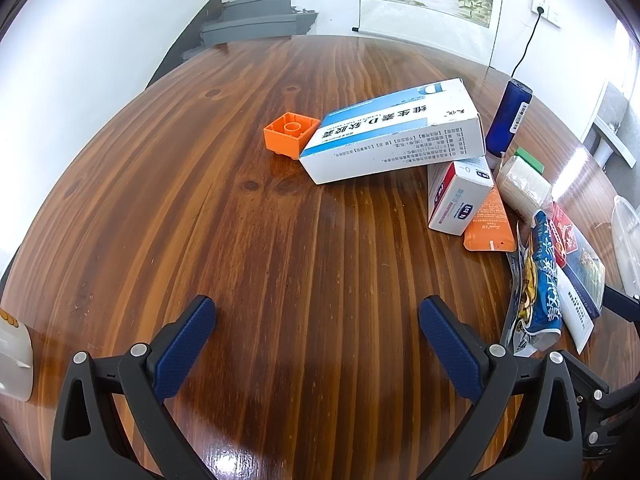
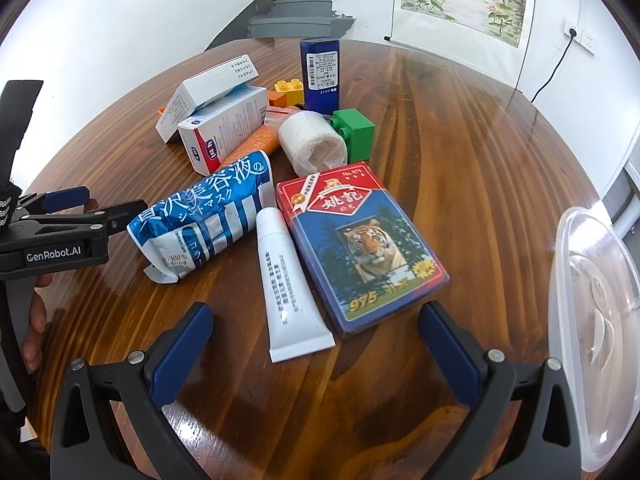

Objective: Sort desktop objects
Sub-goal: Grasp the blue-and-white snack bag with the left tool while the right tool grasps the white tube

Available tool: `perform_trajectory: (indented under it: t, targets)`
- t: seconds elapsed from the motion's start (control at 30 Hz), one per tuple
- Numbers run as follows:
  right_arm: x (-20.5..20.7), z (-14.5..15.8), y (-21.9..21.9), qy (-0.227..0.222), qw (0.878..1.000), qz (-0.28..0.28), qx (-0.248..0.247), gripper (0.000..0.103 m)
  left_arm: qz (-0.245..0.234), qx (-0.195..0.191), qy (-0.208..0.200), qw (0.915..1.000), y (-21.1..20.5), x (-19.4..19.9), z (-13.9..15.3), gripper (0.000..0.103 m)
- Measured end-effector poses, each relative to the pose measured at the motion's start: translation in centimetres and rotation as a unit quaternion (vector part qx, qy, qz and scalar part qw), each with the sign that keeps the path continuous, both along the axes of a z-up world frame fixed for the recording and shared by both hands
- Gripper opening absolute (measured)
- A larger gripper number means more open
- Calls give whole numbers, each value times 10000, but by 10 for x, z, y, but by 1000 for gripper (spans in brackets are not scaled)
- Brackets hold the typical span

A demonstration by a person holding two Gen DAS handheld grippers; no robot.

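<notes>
Taking the tiger card box (image 2: pixel 362 250) as our landmark, we see the clear plastic container (image 2: pixel 592 320) to its right cut off by the frame edge. Behind the box, the yellow brick (image 2: pixel 291 89) is partly hidden by the blue bottle (image 2: pixel 320 74), and the orange brick (image 2: pixel 277 99) beside it shows only a corner behind the medicine cartons. The orange tube (image 2: pixel 252 146) to the box's upper left runs under the blue mask pouch (image 2: pixel 208 216). The fine print on the white tube (image 2: pixel 290 280) touching the box's left edge is too small for us to read. In the left wrist view, the green brick (image 1: pixel 530 160) is mostly hidden behind the gauze roll (image 1: pixel 524 186), above the box.
</notes>
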State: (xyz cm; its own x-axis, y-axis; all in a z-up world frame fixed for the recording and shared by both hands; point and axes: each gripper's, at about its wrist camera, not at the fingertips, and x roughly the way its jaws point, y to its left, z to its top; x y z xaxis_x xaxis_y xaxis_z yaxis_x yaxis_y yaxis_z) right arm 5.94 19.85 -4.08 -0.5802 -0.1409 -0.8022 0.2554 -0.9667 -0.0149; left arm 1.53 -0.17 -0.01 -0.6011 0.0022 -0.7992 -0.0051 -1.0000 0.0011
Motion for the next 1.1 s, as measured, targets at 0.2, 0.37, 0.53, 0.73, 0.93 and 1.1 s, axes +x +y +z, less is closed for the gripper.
perform_trajectory:
  t: [0.2, 0.37, 0.53, 0.73, 0.93, 1.1]
  targets:
    - [17, 3, 16, 78, 9989, -150, -432, 100, -21, 10, 14, 10000, 1, 4, 0, 103]
    - [36, 8, 28, 254, 9954, -109, -921, 79, -263, 743, 349, 9963, -6, 24, 12, 102]
    - [32, 9, 21, 313, 9922, 106, -1199, 64, -773, 403, 851, 9926, 22, 39, 38, 96]
    - [26, 15, 19, 327, 9912, 353, -1232, 61, -1393, 395, 749, 9866, 53, 35, 40, 78]
    - [12, 13, 14, 328, 9943, 384, -937, 61, -1544, 434, 744, 9842, 63, 37, 43, 70]
    - [8, 9, 5, 167, 9961, 450, -744, 50, -1526, 533, 735, 9841, 60, 34, 40, 70]
